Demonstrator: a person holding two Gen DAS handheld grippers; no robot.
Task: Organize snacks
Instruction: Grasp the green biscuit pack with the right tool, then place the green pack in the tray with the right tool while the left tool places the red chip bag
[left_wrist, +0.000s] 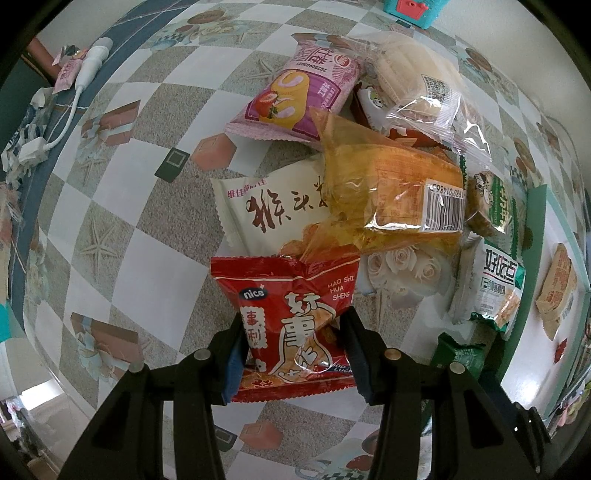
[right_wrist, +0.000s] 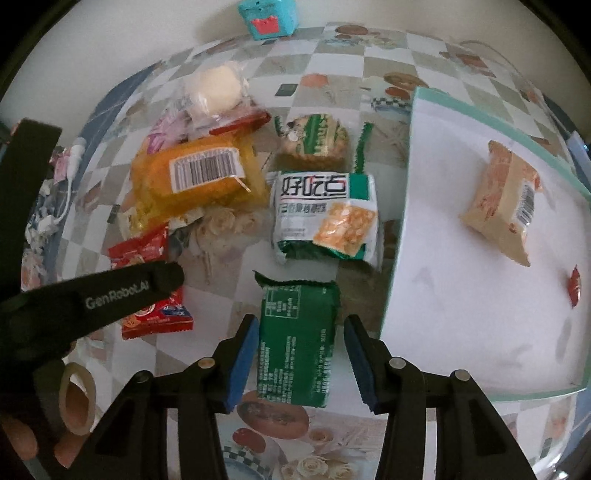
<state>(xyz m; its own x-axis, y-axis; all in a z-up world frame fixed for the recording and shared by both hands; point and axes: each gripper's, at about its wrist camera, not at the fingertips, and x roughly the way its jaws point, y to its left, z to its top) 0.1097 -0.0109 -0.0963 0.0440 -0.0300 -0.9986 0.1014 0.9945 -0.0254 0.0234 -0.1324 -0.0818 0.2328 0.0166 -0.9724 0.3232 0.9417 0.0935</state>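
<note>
My left gripper (left_wrist: 293, 354) is around a red peanut packet (left_wrist: 291, 325) on the table, both blue pads against its sides. It shows from outside in the right wrist view (right_wrist: 147, 273). My right gripper (right_wrist: 301, 356) is open around a dark green packet (right_wrist: 297, 339), with gaps on both sides. A pile of snacks lies beyond: an orange cake pack (left_wrist: 395, 192), a pink roll cake packet (left_wrist: 299, 96), a cream packet (left_wrist: 273, 210), a clear rice cracker pack (left_wrist: 413, 81) and a green-white cracker packet (right_wrist: 327, 216).
A white tray with a teal rim (right_wrist: 406, 206) lies at the right and holds a tan packet (right_wrist: 504, 201) and a small red candy (right_wrist: 574, 286). A teal toy box (right_wrist: 267, 16) stands at the far edge. A white cable (left_wrist: 79, 85) lies far left.
</note>
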